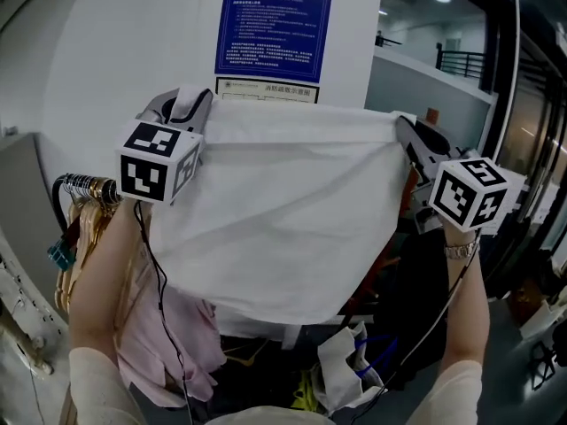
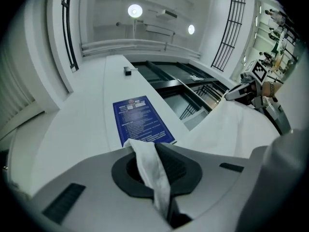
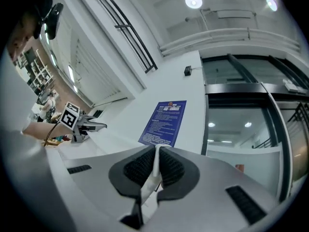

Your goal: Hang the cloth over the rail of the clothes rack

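Here the cloth is up in the air, stretched as a white sheet between the two tools, with its lower edge hanging loose below them. The left hand-held gripper pinches the sheet's top left corner. In the left gripper view, the left hand-held gripper has its dark pads pressed together on a bunched strip of the cloth, whose tip pokes out just past the jaw ends. The right hand-held gripper has the top right corner. In the right gripper view, the right hand-held gripper is likewise clamped on a thin fold of the cloth that runs up between the ribbed pads.

Both tools point slightly upward toward a white column carrying a blue notice, which stands beyond the jaw tips in each gripper view. Each tool also sees the other across the taut top edge: the right one far to the side in the left gripper view, the left one in the right gripper view.

Below the left hand-held gripper's marker cube and out to its side sits a bunch of metal hanger hooks, with a pink garment hanging lower, under the forearm. The cloth is beside these, not on them. A wristwatch shows on the arm just below the right marker cube.
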Motion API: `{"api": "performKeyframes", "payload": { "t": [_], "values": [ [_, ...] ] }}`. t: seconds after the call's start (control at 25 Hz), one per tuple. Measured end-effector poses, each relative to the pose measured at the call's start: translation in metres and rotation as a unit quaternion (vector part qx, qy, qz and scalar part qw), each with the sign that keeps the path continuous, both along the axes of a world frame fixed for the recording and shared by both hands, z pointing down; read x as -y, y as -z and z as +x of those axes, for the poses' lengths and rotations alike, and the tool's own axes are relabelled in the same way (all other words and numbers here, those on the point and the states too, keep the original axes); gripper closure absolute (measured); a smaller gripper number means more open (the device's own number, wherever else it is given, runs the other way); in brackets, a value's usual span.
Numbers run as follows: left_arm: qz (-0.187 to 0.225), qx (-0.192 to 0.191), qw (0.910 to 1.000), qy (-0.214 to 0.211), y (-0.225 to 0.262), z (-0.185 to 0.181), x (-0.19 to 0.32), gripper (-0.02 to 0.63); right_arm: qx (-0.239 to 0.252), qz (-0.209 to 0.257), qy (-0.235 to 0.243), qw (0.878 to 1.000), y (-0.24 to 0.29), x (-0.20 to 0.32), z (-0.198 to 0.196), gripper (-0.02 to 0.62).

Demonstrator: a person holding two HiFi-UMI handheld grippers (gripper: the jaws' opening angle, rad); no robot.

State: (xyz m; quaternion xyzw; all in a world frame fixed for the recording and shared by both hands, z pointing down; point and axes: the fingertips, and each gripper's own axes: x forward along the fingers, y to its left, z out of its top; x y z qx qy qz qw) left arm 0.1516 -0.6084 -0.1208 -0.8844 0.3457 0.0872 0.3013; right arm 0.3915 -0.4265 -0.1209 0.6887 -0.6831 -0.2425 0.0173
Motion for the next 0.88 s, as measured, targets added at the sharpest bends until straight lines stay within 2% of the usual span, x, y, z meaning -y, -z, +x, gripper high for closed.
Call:
{"api": "performKeyframes", "payload": {
  "t": [0.2,0.32,0.4,0.6,0.76,0.88],
  "values": [
    [-0.059,0.036,0.9976,0.003,-0.025,0.014,0.024,0.592,0.037,-0.06,0.047,0.996,-0.025,0.026,0.016,0.568],
    [-0.071,0.044,0.9965,0.006,-0.029,0.016,0.026,0.592,0.049,-0.109,0.052,0.991,-0.04,0.032,0.025,0.53],
    [-0.078,0.043,0.996,0.003,-0.03,0.017,0.025,0.592,0.038,-0.13,0.048,0.99,-0.045,0.03,0.027,0.51],
    [-0.103,0.045,0.9936,-0.006,-0.034,0.021,0.025,0.591,0.014,-0.161,0.049,0.986,-0.054,0.024,0.03,0.494],
    [-0.154,0.03,0.9863,-0.05,-0.041,0.027,0.022,0.591,0.002,-0.176,0.067,0.982,-0.058,0.018,0.038,0.486],
    [-0.151,0.03,0.9869,-0.049,-0.04,0.028,0.019,0.591,0.018,-0.177,0.077,0.981,-0.057,0.012,0.046,0.476]
  ]
}}
